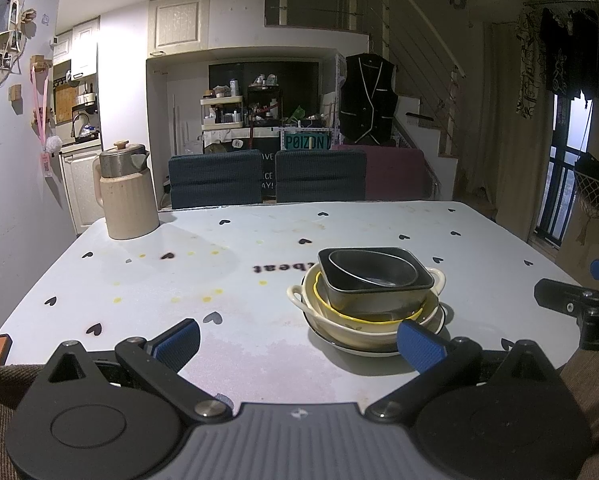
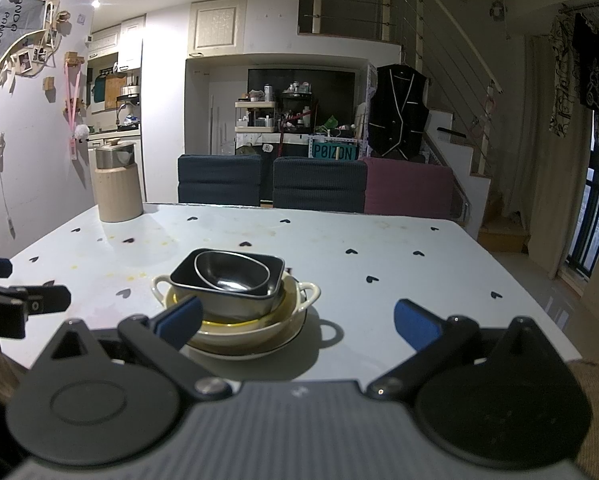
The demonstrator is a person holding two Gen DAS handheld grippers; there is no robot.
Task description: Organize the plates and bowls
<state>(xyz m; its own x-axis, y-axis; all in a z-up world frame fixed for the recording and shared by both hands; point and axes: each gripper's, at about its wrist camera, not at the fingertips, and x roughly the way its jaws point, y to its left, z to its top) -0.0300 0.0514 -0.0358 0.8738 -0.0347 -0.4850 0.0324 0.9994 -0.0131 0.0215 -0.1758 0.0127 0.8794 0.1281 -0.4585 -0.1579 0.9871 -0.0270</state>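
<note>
The stack of dishes (image 1: 369,304) stands just beyond the right finger of the left gripper (image 1: 299,344) and behind the left finger of the right gripper (image 2: 297,322). Both grippers are spread wide and hold nothing. A glossy oval bowl (image 2: 232,272) sits in a dark square bowl (image 2: 227,284), upon a cream two-handled bowl (image 2: 305,294) and a flat white plate (image 2: 255,350).

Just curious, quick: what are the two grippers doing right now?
Left gripper: open, holding nothing.
Right gripper: open, holding nothing.

Both grippers (image 1: 299,344) (image 2: 297,324) wide apart, empty
</note>
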